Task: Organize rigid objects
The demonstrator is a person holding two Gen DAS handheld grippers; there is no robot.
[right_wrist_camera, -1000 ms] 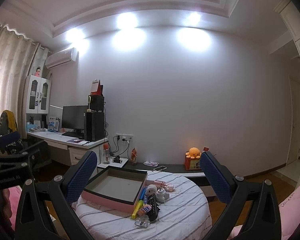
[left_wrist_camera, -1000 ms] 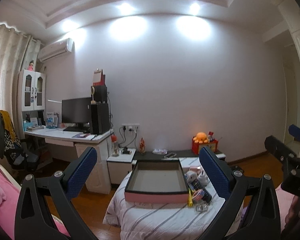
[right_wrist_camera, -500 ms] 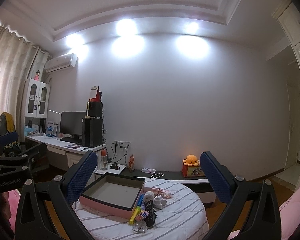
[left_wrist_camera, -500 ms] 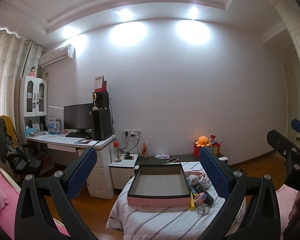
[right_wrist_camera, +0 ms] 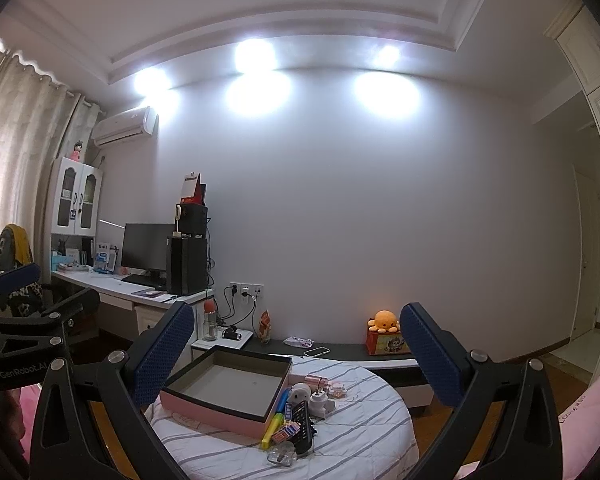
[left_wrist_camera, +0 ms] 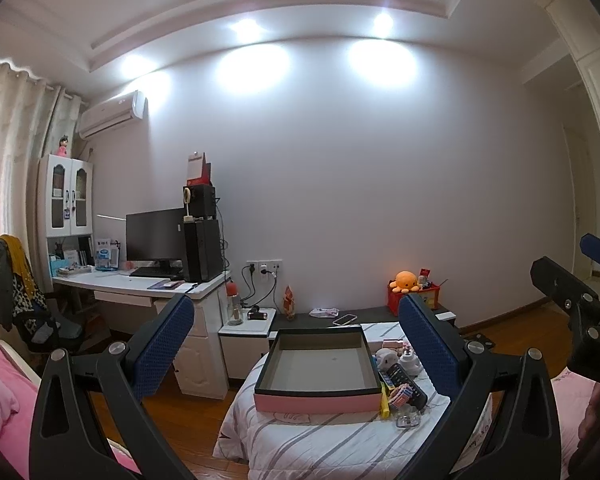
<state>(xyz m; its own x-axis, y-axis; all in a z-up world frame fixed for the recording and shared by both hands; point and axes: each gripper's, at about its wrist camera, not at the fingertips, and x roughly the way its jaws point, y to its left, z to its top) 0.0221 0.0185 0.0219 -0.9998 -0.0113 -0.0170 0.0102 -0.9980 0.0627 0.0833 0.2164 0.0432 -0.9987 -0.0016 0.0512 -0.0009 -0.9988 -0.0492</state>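
The pink box (left_wrist_camera: 317, 364) is sitting empty on the round striped table (right_wrist_camera: 360, 432). Small hard toys (right_wrist_camera: 296, 420) are lying beside it. Both tongs (left_wrist_camera: 296, 344) (right_wrist_camera: 296, 348) are hanging wide apart, holding nothing.

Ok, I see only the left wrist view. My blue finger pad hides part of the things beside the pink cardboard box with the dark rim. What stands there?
Observer: A white plug adapter stands right of the black remote control, apart from the pink cardboard box.
Operator: Is the right gripper free?
Observer: Yes. The right gripper is open, with nothing between its fingers.
Operator: Does anything lie against the box?
Observer: A blue marker lies along its right wall, behind a yellow marker.
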